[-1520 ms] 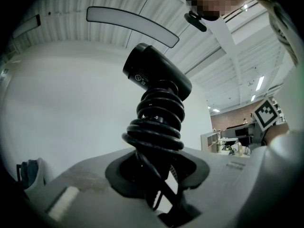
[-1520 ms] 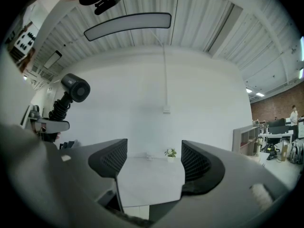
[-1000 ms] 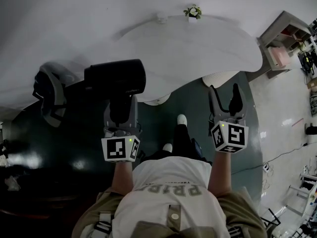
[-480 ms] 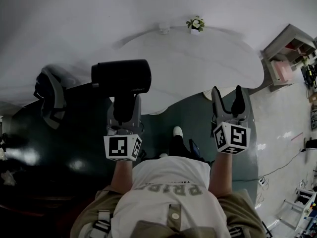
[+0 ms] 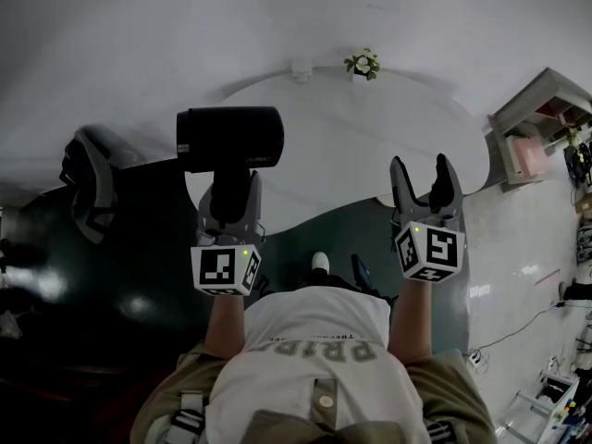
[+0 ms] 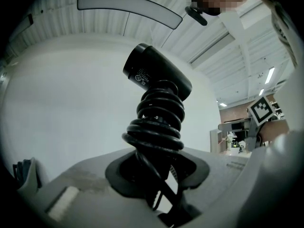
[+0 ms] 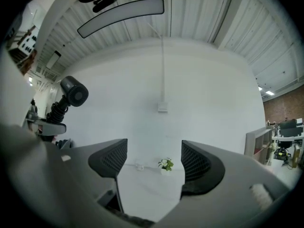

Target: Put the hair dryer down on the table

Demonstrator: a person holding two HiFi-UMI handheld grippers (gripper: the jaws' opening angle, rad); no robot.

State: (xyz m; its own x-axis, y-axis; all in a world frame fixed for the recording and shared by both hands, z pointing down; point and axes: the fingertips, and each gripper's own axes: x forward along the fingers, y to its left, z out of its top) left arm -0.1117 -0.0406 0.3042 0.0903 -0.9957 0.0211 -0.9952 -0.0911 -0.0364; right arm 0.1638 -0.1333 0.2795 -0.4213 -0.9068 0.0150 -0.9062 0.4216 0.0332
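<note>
Left gripper (image 5: 229, 192), held forward and level, clamps the cord-wrapped handle of the hair dryer (image 5: 231, 139). That handle runs near to far and the barrel lies left to right, in the air over the near left edge of the table (image 5: 370, 137). Right gripper (image 5: 424, 178), also level, gapes wide and empty.

Hair dryer (image 5: 231, 139): black, with a short round barrel; its cord is coiled tight round the handle.
Pose: in the head view the barrel lies crosswise, its open end toward 9 o'clock and the handle running toward 6 o'clock.
Hold: the handle is clamped between the fingers of the left gripper (image 5: 229, 191), clear of the table.
Place: at 10 o'clock in the head view, seen against the table's left end.
Table (image 5: 370, 146): white top with a wavy edge, at 12 o'clock.
</note>
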